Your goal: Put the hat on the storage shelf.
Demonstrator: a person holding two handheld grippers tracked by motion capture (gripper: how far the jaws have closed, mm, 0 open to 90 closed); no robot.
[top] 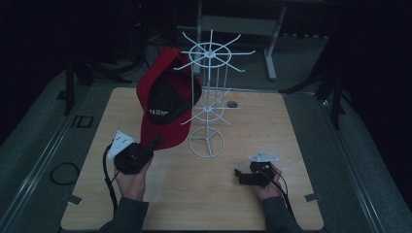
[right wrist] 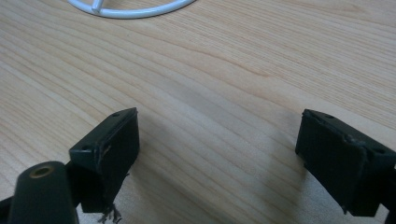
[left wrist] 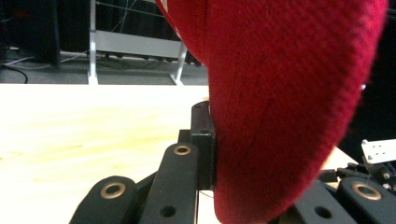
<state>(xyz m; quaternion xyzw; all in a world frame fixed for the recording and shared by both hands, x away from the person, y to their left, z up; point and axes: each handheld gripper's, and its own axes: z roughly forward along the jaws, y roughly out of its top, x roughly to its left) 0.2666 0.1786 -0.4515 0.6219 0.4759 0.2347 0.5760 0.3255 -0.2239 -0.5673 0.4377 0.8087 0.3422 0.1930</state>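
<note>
Two grippers were in your hands at the near edge of the table [top: 272, 121], and much of what mattered was dim or covered. In the high view your left gripper [top: 154, 142] reached up to the lower edge of the red cap [top: 163, 104], and its tips were lost against the dark fabric there. In the left gripper view the cap [left wrist: 280, 102] blocked the right half of the picture; one black pad pressed flat against the red cloth, the other jaw sat behind it, so the claw was clamped narrow on the cap's edge. The cap hung on the left side of the white wire rack [top: 209, 97], on an arm of the upper ring; just where it hooked was too dark to make out, and white lettering inside it could not be read. Your right gripper [top: 237, 173] rested low at the near right, well apart from the rack, its jaws standing wide with only bare wood between them in the right gripper view, where the rack's round base [right wrist: 133, 8] was cut off at the top edge. Open tabletop lay between your two hands and across the right and far sides; the left gripper sat near the table's left edge, with less room there.
</note>
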